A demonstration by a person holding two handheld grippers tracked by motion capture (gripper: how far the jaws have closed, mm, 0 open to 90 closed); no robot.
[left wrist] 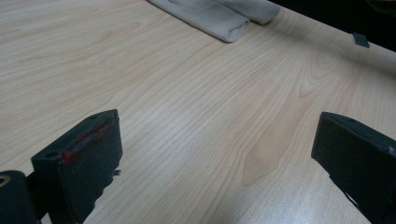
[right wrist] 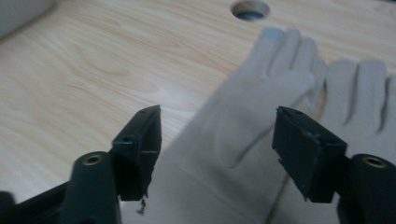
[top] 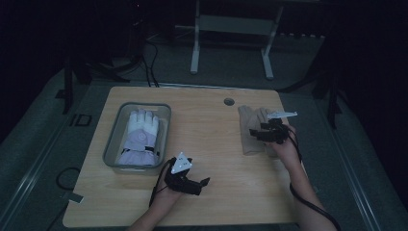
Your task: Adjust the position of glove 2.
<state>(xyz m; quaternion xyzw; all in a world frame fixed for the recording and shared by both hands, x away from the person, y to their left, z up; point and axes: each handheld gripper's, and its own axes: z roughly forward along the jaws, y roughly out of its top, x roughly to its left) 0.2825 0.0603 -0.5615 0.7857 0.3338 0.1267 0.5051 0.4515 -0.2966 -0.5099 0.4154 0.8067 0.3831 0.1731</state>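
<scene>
Your right gripper [top: 260, 133] is over the beige gloves [top: 250, 130], which lie flat on the table [top: 211, 144], well to the right of the bin [top: 111, 144] and just below the round hole [top: 229, 101] in the tabletop. In the right gripper view its jaws stand apart, straddling the nearer glove [right wrist: 243, 121] across the palm: one jaw sits at the glove's left edge over bare wood, the other over the gap to the second glove [right wrist: 364, 93]. The pads aren't pressing on the cloth, and nothing is pinched yet. The glove's fingers point away from you, toward the hole [right wrist: 251, 9].

Your left gripper [top: 190, 180] hangs low over bare table, right of the bin's near corner, with its jaws wide apart and nothing between them. In its own view the gloves [left wrist: 219, 16] lie well ahead, clear of the jaws.

In the bin lies a white and lilac glove [top: 139, 137].
</scene>
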